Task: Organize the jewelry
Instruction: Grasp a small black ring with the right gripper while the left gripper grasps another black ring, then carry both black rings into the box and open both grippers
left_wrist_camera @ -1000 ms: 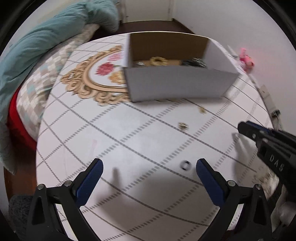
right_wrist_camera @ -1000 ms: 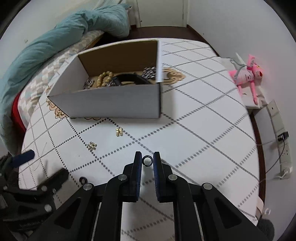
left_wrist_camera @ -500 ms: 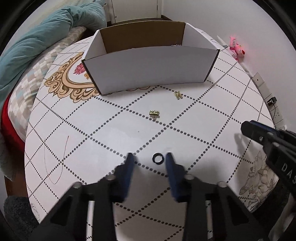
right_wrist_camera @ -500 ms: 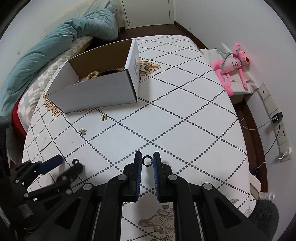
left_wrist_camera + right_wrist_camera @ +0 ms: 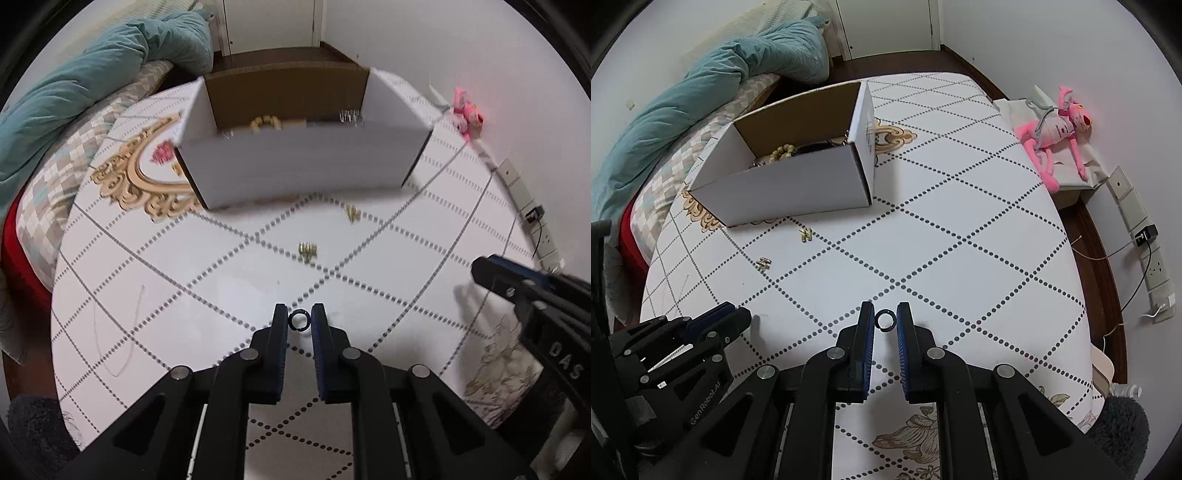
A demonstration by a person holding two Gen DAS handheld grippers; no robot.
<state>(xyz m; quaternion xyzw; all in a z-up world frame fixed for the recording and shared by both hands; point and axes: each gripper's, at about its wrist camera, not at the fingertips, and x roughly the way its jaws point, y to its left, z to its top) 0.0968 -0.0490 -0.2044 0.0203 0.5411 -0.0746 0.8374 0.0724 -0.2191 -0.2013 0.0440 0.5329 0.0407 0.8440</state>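
Note:
My left gripper points down at the white patterned table, and its jaws are closing on a small black ring that sits between the blue pads, touching both. My right gripper is shut on a second dark ring held at its tips. Each gripper shows in the other's view: the right gripper at the right edge, the left gripper at lower left. A white cardboard box with beads and other jewelry inside stands at the back. Two small gold pieces lie in front of it.
A teal duvet and a checked cushion lie beyond the table's left edge. On a ledge to the right rests a pink plush toy, with a power strip and cables along the wall. The table edge curves round close on both sides.
The left jaws went from wide open to closed around the black ring. The right gripper kept its ring and drew back a little from the box.

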